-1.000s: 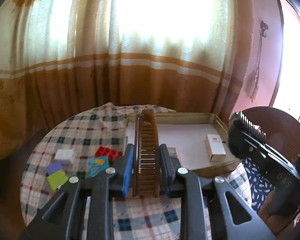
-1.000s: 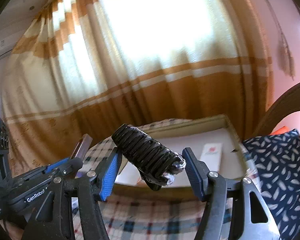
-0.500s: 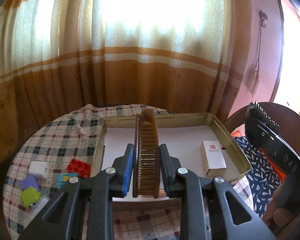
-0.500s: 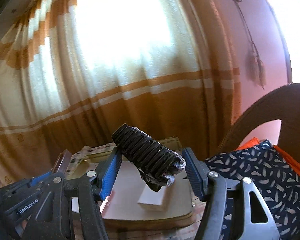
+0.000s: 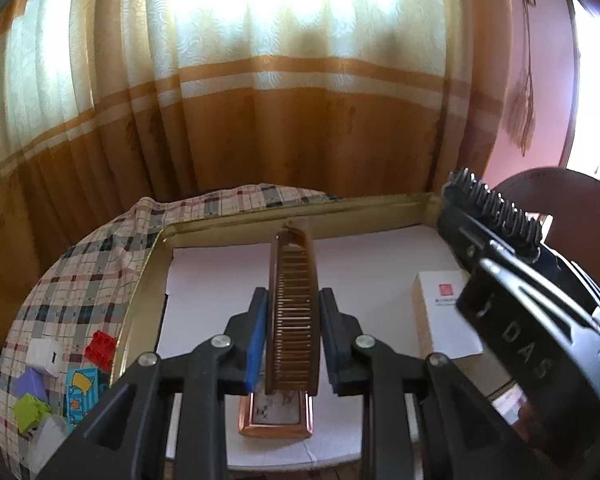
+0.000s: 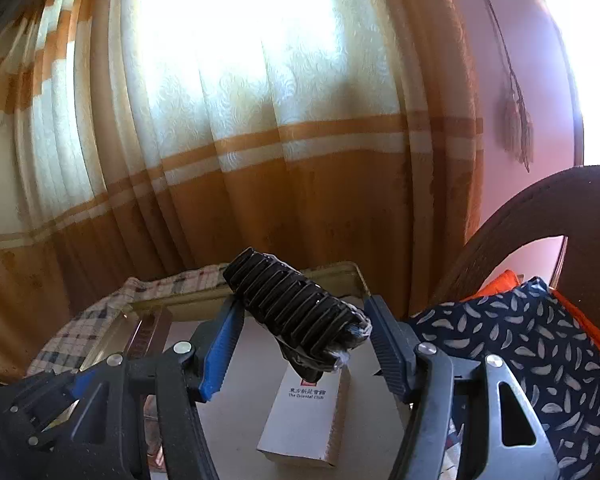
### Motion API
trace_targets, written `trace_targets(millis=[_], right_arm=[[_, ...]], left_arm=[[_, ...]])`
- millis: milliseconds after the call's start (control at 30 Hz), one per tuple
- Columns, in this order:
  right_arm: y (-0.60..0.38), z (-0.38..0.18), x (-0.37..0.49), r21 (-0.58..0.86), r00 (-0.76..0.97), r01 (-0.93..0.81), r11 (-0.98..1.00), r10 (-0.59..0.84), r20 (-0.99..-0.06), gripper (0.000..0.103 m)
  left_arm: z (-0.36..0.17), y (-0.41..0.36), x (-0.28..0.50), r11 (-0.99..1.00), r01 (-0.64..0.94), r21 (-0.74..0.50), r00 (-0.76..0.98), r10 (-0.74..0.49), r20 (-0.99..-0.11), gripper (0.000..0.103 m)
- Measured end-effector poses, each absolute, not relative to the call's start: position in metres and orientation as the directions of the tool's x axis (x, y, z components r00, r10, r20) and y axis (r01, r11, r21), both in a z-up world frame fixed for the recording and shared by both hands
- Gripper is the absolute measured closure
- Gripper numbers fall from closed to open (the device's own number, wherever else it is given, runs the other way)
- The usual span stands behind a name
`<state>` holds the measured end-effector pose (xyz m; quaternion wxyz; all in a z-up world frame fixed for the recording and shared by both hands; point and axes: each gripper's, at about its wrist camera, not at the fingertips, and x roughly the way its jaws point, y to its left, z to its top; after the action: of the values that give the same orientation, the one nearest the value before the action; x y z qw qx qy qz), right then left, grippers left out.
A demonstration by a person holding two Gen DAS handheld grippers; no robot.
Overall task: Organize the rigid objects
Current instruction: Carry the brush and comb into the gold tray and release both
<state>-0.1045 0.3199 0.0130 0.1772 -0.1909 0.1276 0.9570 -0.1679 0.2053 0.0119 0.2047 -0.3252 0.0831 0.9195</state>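
- left gripper (image 5: 291,336) fingers clenched on a brown comb (image 5: 293,304), comb upright on edge, pointing away, held over the tray (image 5: 236,222)
- right gripper (image 6: 302,350) holds a black ribbed brush (image 6: 296,312); brush lies diagonal between the fingers, left blue pad at its far end, right finger looks slightly apart from it. Grip reads as closed on it
- in left wrist view the right gripper with the black brush (image 5: 496,216) shows at right, over the tray's right side
- tray: gold rim, white liner, sits on the counter with plaid cloth (image 5: 80,272)
- white box (image 5: 440,312) with red mark lies in the tray, right part; in right wrist view the same box (image 6: 304,412) is below the brush
- small copper-framed picture (image 5: 276,416) lies in the tray near edge, under the comb
- left of the tray on the cloth: red brick (image 5: 102,344), white block (image 5: 44,354), purple block (image 5: 30,382), green block (image 5: 30,410), blue card (image 5: 82,394)
- curtain (image 5: 260,100) behind
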Motion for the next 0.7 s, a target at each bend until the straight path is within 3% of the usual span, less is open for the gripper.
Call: trace_targets(millis=[500, 533, 567, 633, 700], right_arm=[[0.303, 0.011, -0.117, 0.11, -0.874, -0.337, -0.935, 0.267, -0.405, 0.037], [0.302, 0.011, -0.117, 0.107, -0.875, -0.334, -0.937, 0.265, -0.405, 0.037], [0.302, 0.01, -0.117, 0.107, -0.876, -0.328, -0.939, 0.259, -0.407, 0.036], [0.303, 0.009, -0.118, 0.115, -0.878, -0.317, -0.941, 0.245, -0.41, 0.036], [0.302, 0.01, -0.116, 0.117, -0.884, -0.309, -0.944, 0.24, -0.401, 0.032]], left_arm=[[-0.014, 0.211, -0.179, -0.93, -0.357, 0.088, -0.738, 0.222, -0.638, 0.077], [-0.014, 0.208, -0.177, -0.936, -0.34, 0.093, -0.751, 0.211, -0.626, 0.065], [-0.012, 0.205, -0.174, -0.944, -0.315, 0.096, -0.766, 0.194, -0.613, 0.038], [-0.005, 0.196, -0.165, -0.961, -0.261, 0.089, -0.808, 0.167, -0.564, 0.002], [0.002, 0.186, -0.151, -0.97, -0.229, 0.086, -0.857, 0.159, -0.491, 0.001]])
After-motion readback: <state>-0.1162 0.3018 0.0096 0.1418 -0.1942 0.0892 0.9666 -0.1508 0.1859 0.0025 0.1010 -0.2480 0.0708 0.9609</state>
